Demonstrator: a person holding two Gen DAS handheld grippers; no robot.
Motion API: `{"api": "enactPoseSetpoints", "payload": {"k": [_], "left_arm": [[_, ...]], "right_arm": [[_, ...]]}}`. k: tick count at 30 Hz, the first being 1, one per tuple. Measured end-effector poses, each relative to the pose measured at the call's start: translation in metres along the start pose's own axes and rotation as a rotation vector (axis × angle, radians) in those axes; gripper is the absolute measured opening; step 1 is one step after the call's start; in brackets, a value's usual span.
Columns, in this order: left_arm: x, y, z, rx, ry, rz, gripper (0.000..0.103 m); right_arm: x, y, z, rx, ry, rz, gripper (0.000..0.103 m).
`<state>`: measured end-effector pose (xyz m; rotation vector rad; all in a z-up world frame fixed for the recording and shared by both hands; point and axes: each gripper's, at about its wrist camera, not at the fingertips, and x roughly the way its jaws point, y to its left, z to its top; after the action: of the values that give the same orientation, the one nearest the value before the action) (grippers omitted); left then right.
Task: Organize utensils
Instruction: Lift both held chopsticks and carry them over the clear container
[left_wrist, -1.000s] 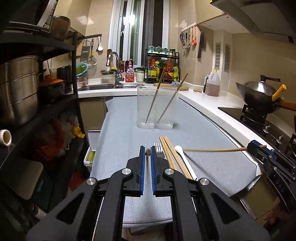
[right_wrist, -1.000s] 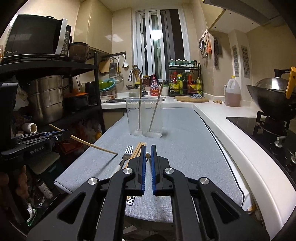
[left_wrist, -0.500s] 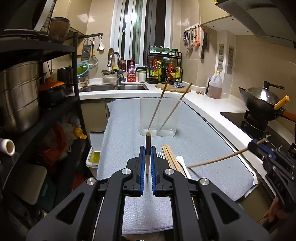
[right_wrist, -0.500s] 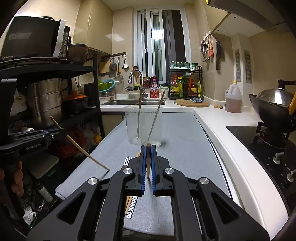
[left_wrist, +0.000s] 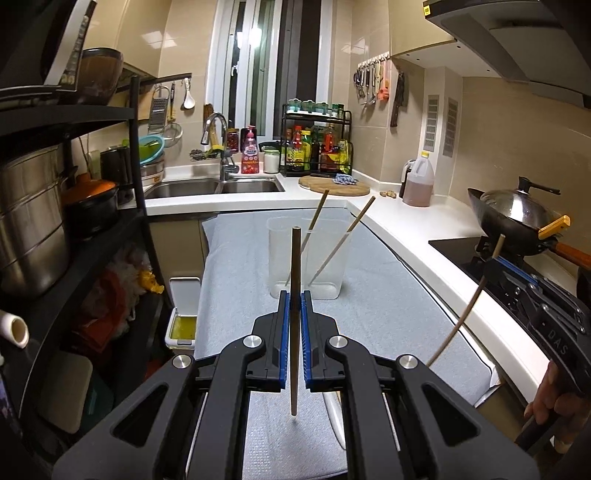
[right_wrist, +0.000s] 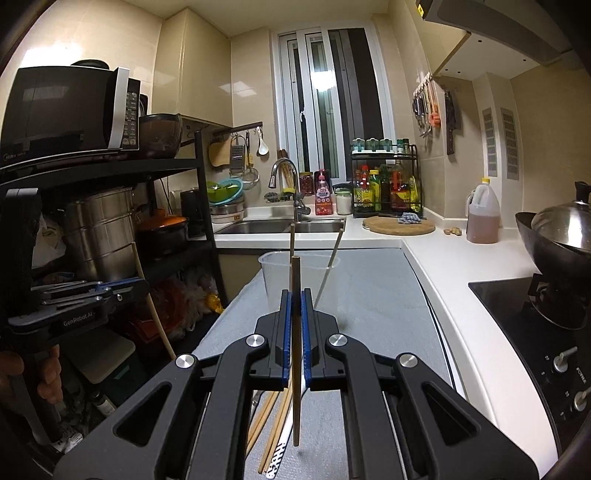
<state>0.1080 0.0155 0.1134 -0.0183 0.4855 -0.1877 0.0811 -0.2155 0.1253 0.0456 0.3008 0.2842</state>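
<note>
Each gripper — left (left_wrist: 294, 308), right (right_wrist: 294, 308) — is clenched on a light, stiff, slippery chopstick (left_wrist: 294, 314) held upright short of the cup (left_wrist: 306, 258) — best pinched mid-shaft

Both wrist views sit low, facing the sink (left_wrist: 214, 186) wall; shared: clear container (left_wrist: 306, 258) (right_wrist: 295, 280) close ahead.
</note>
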Motion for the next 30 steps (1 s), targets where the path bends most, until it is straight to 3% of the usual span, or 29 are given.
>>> {"api": "enactPoseSetpoints", "payload": {"k": [6, 22, 30], "left_arm": [[0.01, 0.0, 0.028, 0.016, -0.02, -0.012, 0.006], [0.058, 0.006, 0.166, 0.031, -0.203, 0.001, 0.006], [0.114, 0.008, 0.192, 0.017, -0.202, -0.017, 0.006]], "right_arm": [[0.014, 0.001, 0.035, -0.008, -0.06, 0.009, 0.005], [0.098, -0.003, 0.15, -0.045, -0.217, -0.026, 0.005], [0.151, -0.008, 0.171, -0.046, -0.232, -0.048, 0.005]]}}
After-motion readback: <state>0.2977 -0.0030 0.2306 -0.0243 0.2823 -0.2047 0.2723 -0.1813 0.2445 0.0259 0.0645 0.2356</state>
